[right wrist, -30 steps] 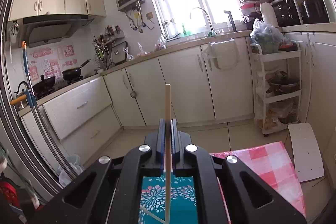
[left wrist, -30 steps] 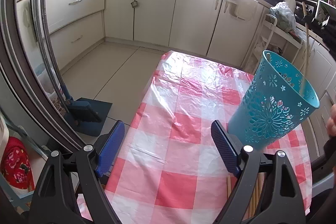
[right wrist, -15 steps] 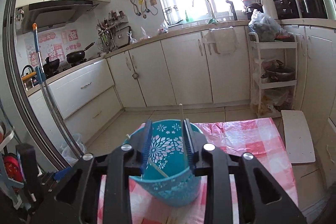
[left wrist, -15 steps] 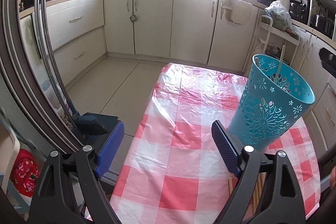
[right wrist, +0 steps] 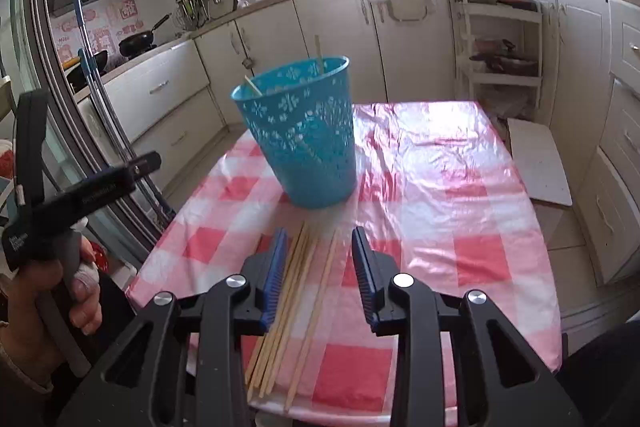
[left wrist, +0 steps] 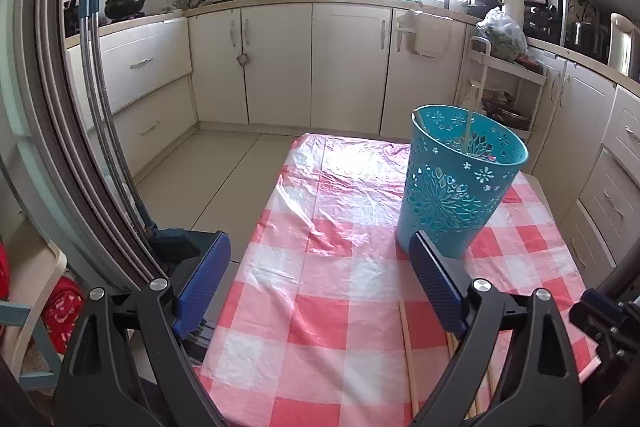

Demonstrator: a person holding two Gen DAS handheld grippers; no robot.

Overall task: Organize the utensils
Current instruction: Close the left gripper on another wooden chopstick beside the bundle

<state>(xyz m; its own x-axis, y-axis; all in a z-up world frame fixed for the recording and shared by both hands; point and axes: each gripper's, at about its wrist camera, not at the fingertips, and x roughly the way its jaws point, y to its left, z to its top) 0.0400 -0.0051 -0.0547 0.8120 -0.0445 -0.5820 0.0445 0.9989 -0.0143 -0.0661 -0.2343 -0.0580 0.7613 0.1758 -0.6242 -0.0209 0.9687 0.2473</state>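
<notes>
A perforated blue basket point(left wrist: 460, 195) point(right wrist: 304, 139) stands upright on the red-and-white checked table point(left wrist: 320, 307) point(right wrist: 460, 227). Two chopsticks point(left wrist: 470, 119) point(right wrist: 319, 53) lean inside it. Several more wooden chopsticks point(right wrist: 296, 291) point(left wrist: 408, 347) lie loose at the table's near edge. My right gripper point(right wrist: 319, 233) hovers over them, open, with some of them showing below the gap between its fingers. My left gripper point(left wrist: 320, 247) is near the table's left side, jaws opening, nothing between them; the basket is just beyond its right finger.
A hand holds the left gripper's handle point(right wrist: 80, 191) at the table's left. A mop handle point(left wrist: 96, 75) and a dark door frame stand on the left. A white shelf cart point(right wrist: 500, 47) and a white board point(right wrist: 536, 163) are on the right, with cabinets behind.
The right gripper let go of a chopstick, which now stands in the basket, then opened, drew back and sank over the loose chopsticks. The left gripper drew back from the basket.
</notes>
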